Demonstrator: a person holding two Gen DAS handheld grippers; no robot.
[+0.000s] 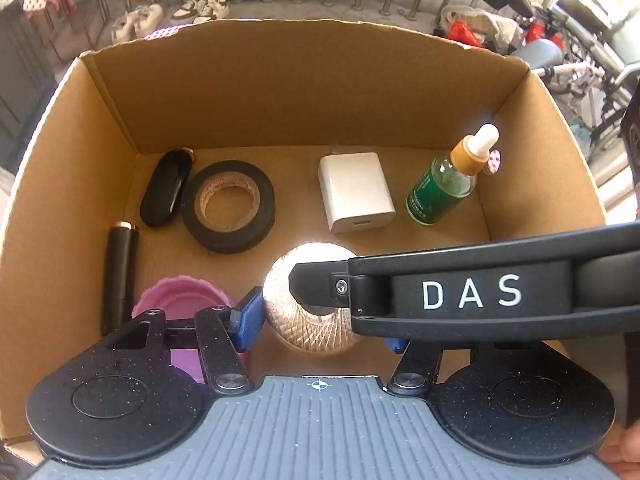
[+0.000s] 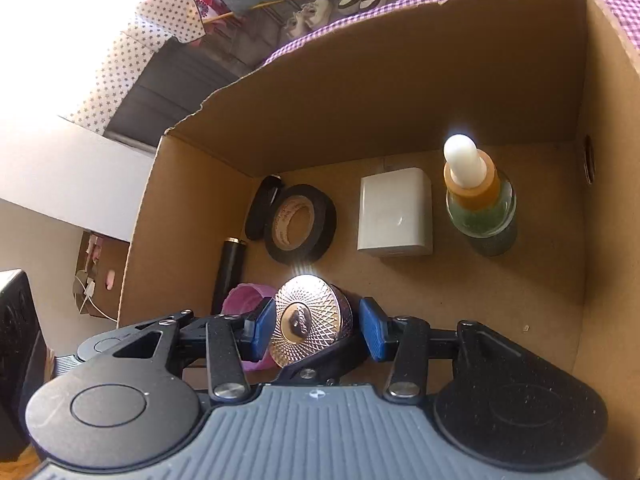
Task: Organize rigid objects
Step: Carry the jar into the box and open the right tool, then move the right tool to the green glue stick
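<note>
A shiny patterned metal puck [image 1: 312,312] [image 2: 308,322] sits low inside the cardboard box [image 1: 280,92] [image 2: 400,92]. Both grippers hover over it. My left gripper [image 1: 320,320] has its blue pads on either side of the puck; its right pad is hidden behind the other gripper's black arm marked DAS [image 1: 472,290]. My right gripper [image 2: 316,330] has its blue pads close on both sides of the puck, with a small gap on the right.
On the box floor lie a black tape roll [image 1: 228,206] [image 2: 300,222], a white charger [image 1: 356,190] [image 2: 396,212], a green dropper bottle [image 1: 448,180] [image 2: 480,204], a black case [image 1: 166,190], a black tube [image 1: 118,276] [image 2: 230,276] and a pink lid [image 1: 180,300] [image 2: 244,300].
</note>
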